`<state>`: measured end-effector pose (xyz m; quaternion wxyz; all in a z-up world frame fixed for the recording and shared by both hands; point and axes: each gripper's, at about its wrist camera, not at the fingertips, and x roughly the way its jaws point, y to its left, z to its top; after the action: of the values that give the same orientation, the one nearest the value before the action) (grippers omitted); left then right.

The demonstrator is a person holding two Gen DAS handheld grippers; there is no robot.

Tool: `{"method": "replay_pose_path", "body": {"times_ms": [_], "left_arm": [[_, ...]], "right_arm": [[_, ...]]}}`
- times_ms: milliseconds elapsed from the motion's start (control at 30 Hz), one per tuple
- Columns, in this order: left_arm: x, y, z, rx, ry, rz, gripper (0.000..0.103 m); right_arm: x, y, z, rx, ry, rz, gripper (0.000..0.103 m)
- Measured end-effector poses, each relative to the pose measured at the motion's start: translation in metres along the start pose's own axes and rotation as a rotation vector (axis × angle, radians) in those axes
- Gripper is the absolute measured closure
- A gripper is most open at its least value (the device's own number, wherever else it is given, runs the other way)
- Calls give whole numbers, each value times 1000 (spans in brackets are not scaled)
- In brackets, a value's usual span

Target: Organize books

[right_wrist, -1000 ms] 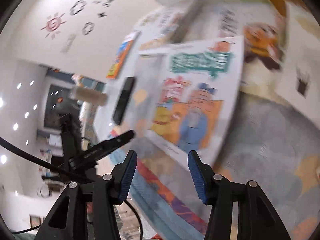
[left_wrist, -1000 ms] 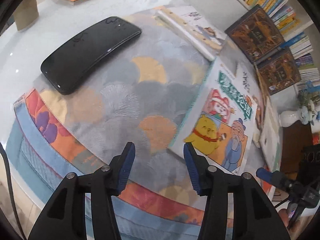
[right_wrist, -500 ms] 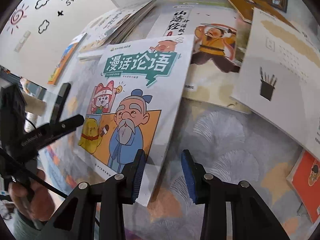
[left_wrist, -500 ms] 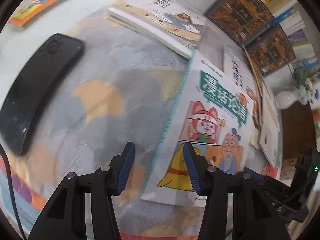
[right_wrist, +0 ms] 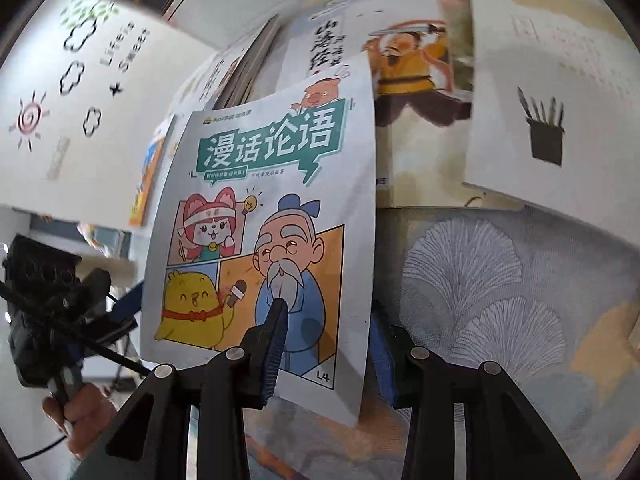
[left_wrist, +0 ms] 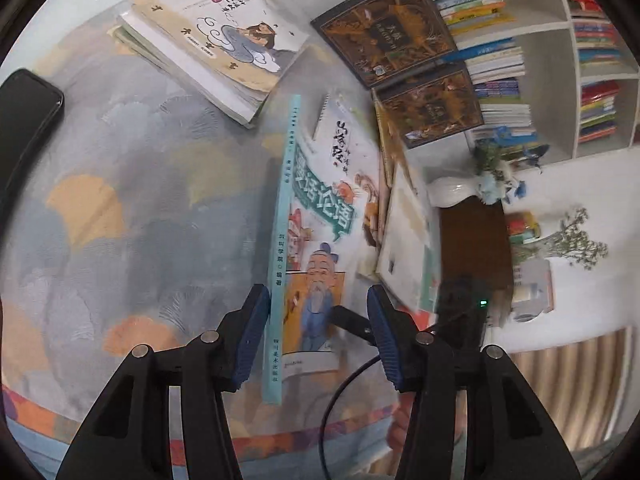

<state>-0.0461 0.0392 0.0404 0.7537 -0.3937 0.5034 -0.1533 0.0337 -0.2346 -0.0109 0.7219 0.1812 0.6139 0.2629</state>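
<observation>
The comic book (right_wrist: 264, 216), its cover showing a bearded old man, a yellow chick and a teal title banner, is being lifted on its edge off the patterned cloth (left_wrist: 132, 216) covering the tabletop, near the cloth's near edge. The right tongs (right_wrist: 324, 344) are gripping it at its lower corner: one blue pad (right_wrist: 276, 344) is lying on the cover over the old man's robe while the other finger is sitting behind the free edge, and the jaws are easing apart slightly with the book between them. In the left view the book's (left_wrist: 316, 240) pale teal spine is facing up, running away from the camera.

The left tongs (left_wrist: 316, 332) are hanging part open with the spine just inside the left pad and the cover between the fingers; I cannot tell whether either pad is touching it.

Beyond it, another white-covered book (left_wrist: 352, 148) with brush lettering is lying flat, partly under the raised one. A stack of books (left_wrist: 224, 40) is resting toward the tabletop's far edge, and a black phone (left_wrist: 24, 120) is lying at the left edge. A bookshelf (left_wrist: 540, 40) is standing past the far right corner.
</observation>
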Motion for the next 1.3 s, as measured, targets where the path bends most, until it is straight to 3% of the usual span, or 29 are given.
{"method": "replay_pose_path", "body": {"times_ms": [67,133,300,433,533,667,800,933,1000,1133,1200,1233,1300], "left_arm": [[17,7,3,15,23,140,70],[30,18,4,-7,55,192,76],[45,22,0,-5,125,114,76],[56,20,6,-13,183,31,76],[60,18,14,-85,242,-102,78],[47,19,31,-173,251,-240,78],[47,18,42,-199,278,-280,78],[55,24,41,-245,334,-322,78],[57,29,42,-259,359,-333,78],[55,33,46,-199,375,-242,78],[52,26,47,-93,361,-113,78],[51,18,47,-2,346,-11,78],[51,8,45,93,322,67,75]], "right_arm": [[-2,0,-2,-1,-9,-9,64],[-4,0,-6,5,-26,-18,64],[-6,1,-16,54,-74,-17,61],[-7,8,-17,101,-86,-22,50],[-11,7,-16,160,-81,5,46],[-27,-12,-25,305,-113,201,46],[-20,-32,-42,407,-115,253,45],[3,-43,-48,535,-107,461,45],[6,-39,-43,541,-130,477,56],[-7,-9,-36,409,-148,306,71],[-15,15,-32,306,-155,191,72],[-17,27,-30,254,-157,130,75],[-17,57,-27,125,-152,-19,76]]}}
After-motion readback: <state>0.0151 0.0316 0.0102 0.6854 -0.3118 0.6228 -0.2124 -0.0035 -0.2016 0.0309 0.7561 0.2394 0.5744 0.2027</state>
